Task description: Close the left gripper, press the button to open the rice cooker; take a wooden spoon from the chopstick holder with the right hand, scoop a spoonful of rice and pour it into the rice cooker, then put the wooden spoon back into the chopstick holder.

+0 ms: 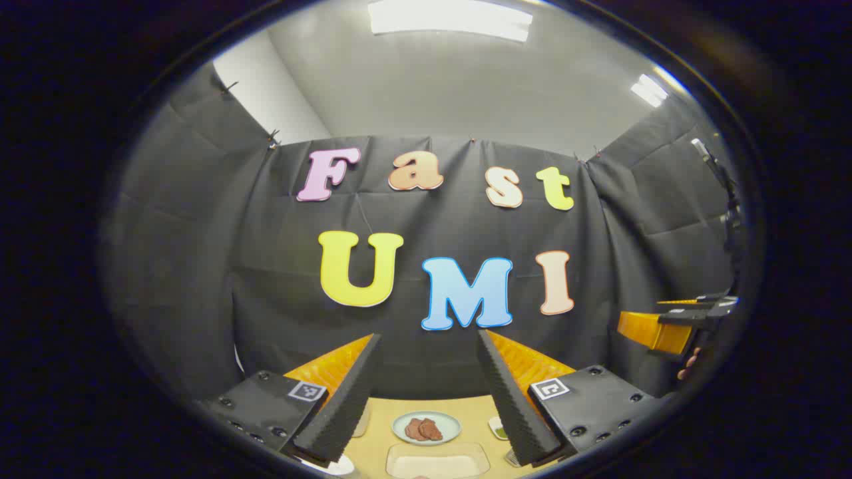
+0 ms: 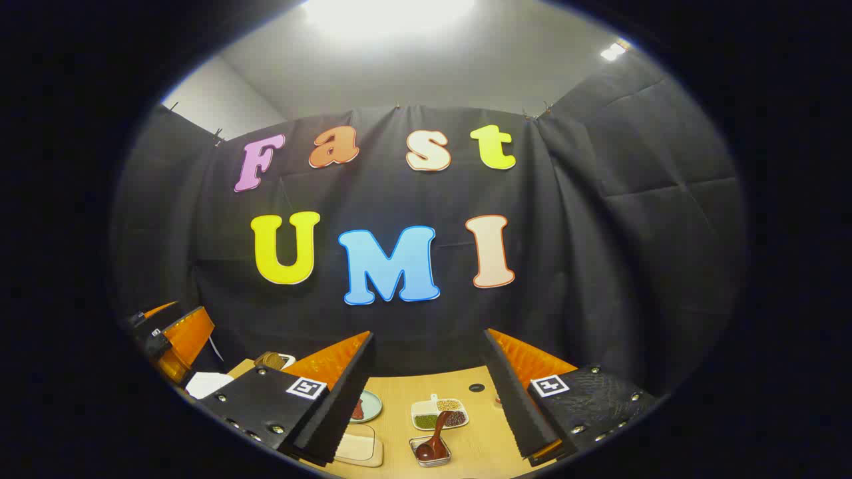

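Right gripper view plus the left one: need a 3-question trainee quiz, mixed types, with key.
1. True or false: in the right gripper view, the right tongs are shut on the spoon.
2. In the left gripper view, what lies between the left tongs' fingers, farther off?
A. a plate of brown food
B. a kettle
C. a towel
3. Fill in: the spoon rests in a small clear ____.

Key:
1. False: the jaws are open, and the spoon lies on the table, untouched.
2. A, the plate.
3. dish
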### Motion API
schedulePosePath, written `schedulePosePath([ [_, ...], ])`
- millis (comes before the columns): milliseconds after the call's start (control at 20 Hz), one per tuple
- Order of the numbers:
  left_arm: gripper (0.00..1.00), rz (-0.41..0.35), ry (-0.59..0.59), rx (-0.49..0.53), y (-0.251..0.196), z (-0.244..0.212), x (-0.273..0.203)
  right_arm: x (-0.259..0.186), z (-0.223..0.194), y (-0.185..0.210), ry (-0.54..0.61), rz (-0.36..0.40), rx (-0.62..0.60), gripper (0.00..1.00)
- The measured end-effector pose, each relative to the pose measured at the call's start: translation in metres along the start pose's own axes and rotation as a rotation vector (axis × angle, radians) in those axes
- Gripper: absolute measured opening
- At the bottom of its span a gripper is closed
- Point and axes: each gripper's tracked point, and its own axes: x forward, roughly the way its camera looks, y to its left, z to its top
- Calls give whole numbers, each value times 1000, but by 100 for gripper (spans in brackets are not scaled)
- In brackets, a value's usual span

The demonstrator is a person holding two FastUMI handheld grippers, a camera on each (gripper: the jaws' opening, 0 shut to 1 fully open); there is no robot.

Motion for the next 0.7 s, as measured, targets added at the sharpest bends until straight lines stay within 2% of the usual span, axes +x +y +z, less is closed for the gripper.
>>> schedulePosePath([
  [300,98,9,26,-9,7,-8,-3,-1,2,2,-5,10,-4,96],
  [350,93,13,24,-6,9,-6,-3,0,3,3,-10,7,-4,96],
  [450,98,12,27,0,9,-7,-3,0,5,4,-15,9,-4,96],
  [700,95,7,34,6,9,-10,-2,0,4,3,-16,13,2,96],
])
